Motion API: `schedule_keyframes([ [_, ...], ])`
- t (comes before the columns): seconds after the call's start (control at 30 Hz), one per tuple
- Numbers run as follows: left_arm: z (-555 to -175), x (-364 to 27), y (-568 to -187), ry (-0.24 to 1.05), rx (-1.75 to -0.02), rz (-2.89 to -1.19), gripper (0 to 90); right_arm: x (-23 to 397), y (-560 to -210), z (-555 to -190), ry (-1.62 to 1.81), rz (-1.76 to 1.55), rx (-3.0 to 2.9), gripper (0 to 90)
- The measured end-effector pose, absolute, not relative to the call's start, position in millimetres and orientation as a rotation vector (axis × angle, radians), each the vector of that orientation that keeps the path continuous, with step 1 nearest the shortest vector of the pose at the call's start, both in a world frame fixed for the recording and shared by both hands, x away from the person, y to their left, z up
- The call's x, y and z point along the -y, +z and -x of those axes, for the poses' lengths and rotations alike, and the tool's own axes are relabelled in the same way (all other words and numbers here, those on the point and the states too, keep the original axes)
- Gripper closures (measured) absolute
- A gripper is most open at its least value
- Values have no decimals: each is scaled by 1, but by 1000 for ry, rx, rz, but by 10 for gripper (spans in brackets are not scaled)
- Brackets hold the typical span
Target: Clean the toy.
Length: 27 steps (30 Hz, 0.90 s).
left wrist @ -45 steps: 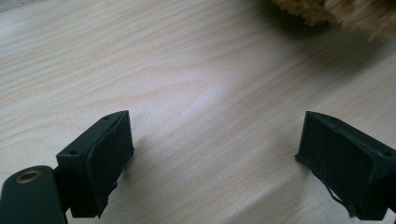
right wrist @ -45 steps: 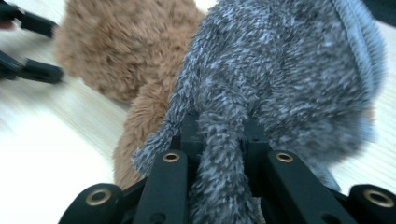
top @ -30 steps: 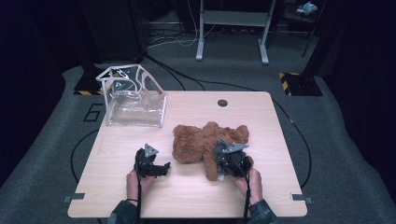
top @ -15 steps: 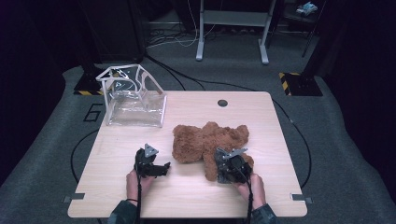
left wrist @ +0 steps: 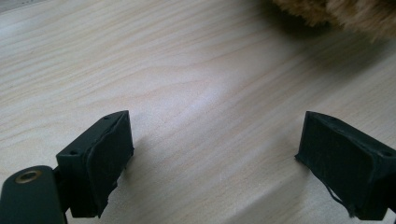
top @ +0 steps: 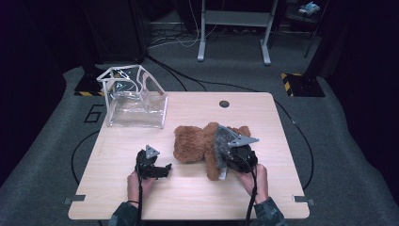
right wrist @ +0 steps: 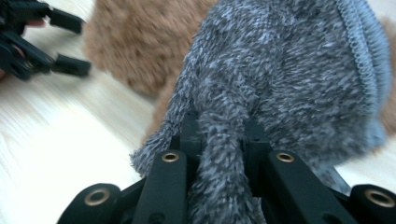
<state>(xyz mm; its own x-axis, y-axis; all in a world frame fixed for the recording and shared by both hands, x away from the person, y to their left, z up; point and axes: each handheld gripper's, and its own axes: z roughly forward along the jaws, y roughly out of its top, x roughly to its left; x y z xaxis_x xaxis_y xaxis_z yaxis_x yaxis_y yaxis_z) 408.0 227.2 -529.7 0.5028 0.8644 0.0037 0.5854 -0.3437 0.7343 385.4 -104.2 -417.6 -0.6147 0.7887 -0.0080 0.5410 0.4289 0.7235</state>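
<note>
— Two things are changing compared with a second ago: the right gripper (top: 225,162) is rising off the table (top: 197,197), and the grey fuzzy garment (top: 221,141) is coming up with it.

— Is it actually gripping the garment?

— Yes. In the right gripper view the jaws are pinching narrowly on a fold of the grey fuzzy garment (right wrist: 280,79), with the fabric bunching between them and draping over the brown teddy bear (right wrist: 135,46).

— And the bear?

— It is lying on its side in the middle of the table, between the two grippers, with the garment hanging over its near end in the high view (top: 197,143).

— What is the left gripper (top: 162,170) doing?

— It is sitting where it was, low over the wood just beside the bear, jaws standing wide with nothing between them.

— So what does this mean for the job?

— Judging by the lift, the garment is being raised to be worked onto or off the bear; which, I cannot tell. The clear bag (top: 136,106) is waiting untouched at the far left corner.
</note>
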Motion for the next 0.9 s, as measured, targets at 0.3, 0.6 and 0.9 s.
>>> schedule_keyframes([
  [0.3, -408, -227, -530, 522, -1183, -2062, 98, 72, -437, -399, 933, -1104, -2440, 763],
  [0.6, -408, -227, -530, 526, -1184, -2057, 98, 77, -460, -375, 888, -1092, -2511, 765],
  [0.9, -408, -227, -530, 525, -1184, -2058, 98, 86, -480, -363, 836, -1131, -2639, 766],
])
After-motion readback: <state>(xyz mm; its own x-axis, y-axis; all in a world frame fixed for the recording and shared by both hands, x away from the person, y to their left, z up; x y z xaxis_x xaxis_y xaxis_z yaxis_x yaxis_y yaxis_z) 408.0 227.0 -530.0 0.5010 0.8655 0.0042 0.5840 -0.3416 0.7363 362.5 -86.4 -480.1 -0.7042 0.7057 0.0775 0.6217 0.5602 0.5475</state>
